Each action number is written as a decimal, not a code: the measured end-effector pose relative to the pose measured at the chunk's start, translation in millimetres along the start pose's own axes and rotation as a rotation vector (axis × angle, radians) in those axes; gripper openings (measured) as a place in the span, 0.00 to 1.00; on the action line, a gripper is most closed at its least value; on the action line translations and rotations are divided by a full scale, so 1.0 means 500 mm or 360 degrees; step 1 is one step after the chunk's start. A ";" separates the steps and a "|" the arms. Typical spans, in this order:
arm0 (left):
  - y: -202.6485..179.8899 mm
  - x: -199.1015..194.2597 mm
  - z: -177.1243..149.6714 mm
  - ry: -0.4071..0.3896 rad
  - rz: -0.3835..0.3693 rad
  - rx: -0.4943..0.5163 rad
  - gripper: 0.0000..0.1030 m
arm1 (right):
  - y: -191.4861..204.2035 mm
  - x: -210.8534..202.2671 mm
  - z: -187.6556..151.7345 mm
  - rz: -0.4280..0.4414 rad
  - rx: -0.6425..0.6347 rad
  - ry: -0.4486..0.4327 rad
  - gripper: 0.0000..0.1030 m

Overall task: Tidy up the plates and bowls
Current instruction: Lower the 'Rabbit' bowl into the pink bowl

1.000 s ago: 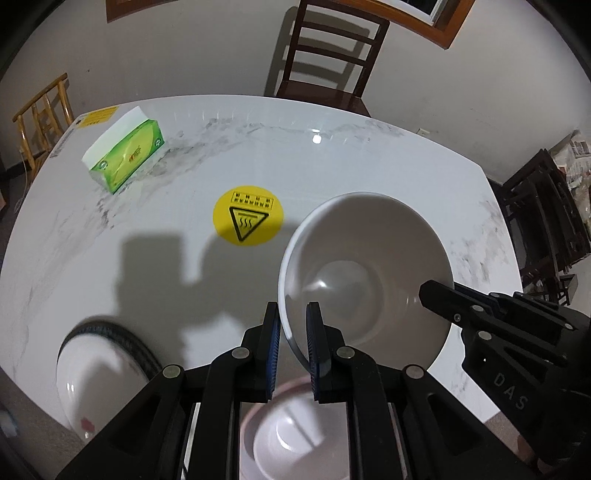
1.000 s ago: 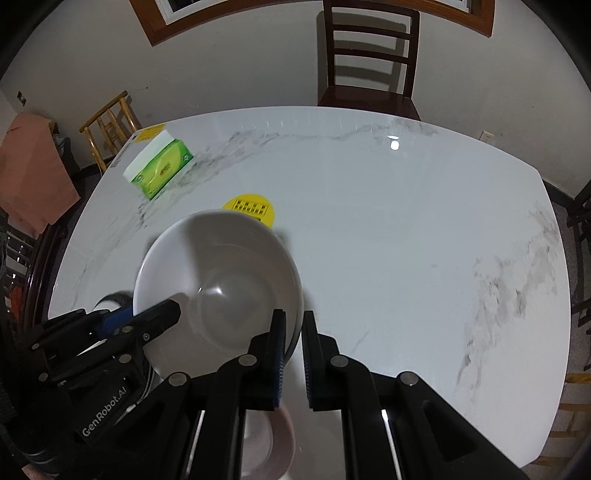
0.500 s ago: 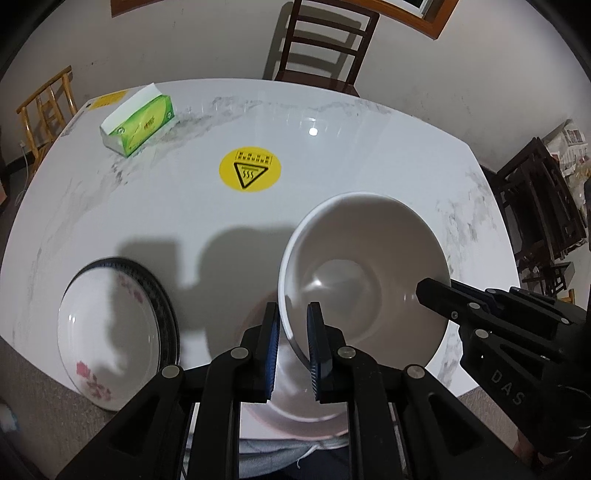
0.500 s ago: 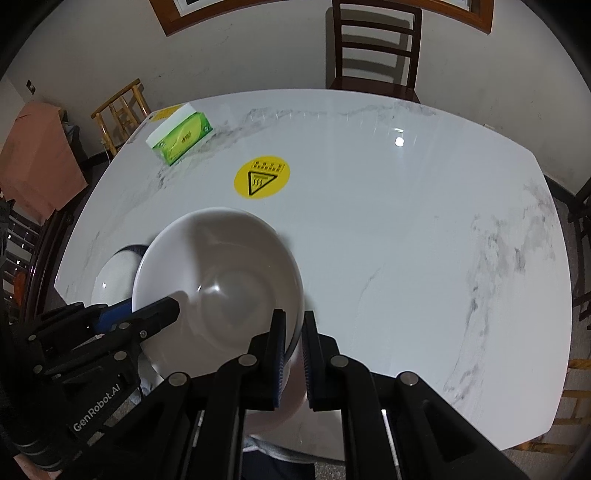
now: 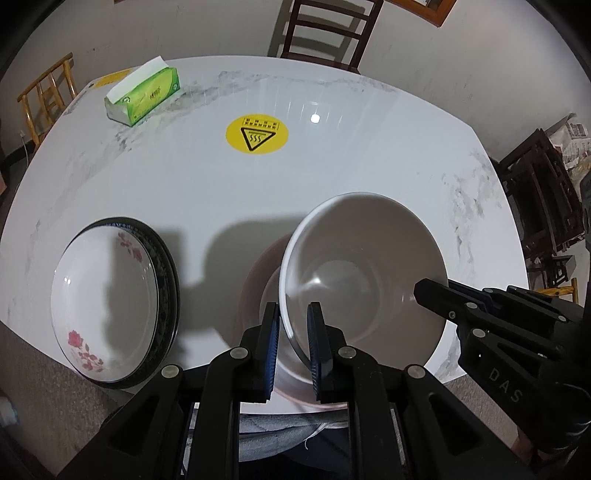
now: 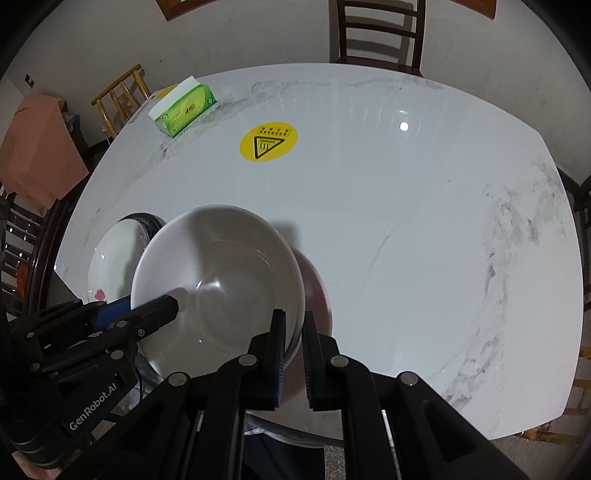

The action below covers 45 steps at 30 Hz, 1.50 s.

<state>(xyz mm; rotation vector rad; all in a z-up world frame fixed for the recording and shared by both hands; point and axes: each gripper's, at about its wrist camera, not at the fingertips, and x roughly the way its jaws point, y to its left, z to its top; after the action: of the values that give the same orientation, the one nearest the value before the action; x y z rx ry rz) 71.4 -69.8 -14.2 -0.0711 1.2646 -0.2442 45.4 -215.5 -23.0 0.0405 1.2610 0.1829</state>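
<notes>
The white bowl point(image 5: 360, 273) hid most of the pinkish plate point(image 5: 258, 273) under it, & in the right wrist view it covered the near part of the floral plate point(image 6: 110, 254). Yellow sticker point(image 5: 256, 131) text was too small to read. Counter point(image 6: 424, 206) near edge was hidden behind both hand-held gripper bodies; chair point(image 5: 325, 33) top was cut off by the frame.

Both fisheye views look steeply down along their own tongs from close above the near edge of the marble worktop point(image 5: 369, 155), facing the far wall. The left view sits left of the white bowl point(image 5: 362, 269), the right view on its other side. Both share the bowl, the yellow sticker point(image 6: 268, 142) and the tissue box point(image 6: 183, 106).
</notes>
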 end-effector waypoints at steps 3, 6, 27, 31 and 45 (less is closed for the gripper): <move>0.002 0.008 -0.007 0.0020 -0.0002 -0.0003 0.12 | -0.001 0.011 -0.005 0.0012 0.0008 0.0027 0.09; 0.005 0.018 -0.014 0.0041 -0.0001 -0.0006 0.12 | -0.001 0.021 -0.008 0.0014 0.0008 0.0048 0.09; 0.013 0.049 -0.021 0.0095 0.0016 0.0013 0.12 | 0.003 0.058 -0.011 0.0018 0.0014 0.0124 0.09; 0.012 0.056 -0.023 0.0106 0.0019 0.0019 0.12 | 0.001 0.064 -0.013 0.0019 0.0018 0.0134 0.09; 0.009 0.061 -0.024 0.0092 0.0044 0.0033 0.12 | 0.003 0.070 -0.019 0.0021 0.0024 0.0132 0.12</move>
<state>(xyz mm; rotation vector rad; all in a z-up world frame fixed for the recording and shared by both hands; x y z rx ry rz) 69.0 -71.2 -47.1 -0.0289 1.3195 -0.2371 46.6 -209.0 -58.6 0.0543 1.3451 0.1880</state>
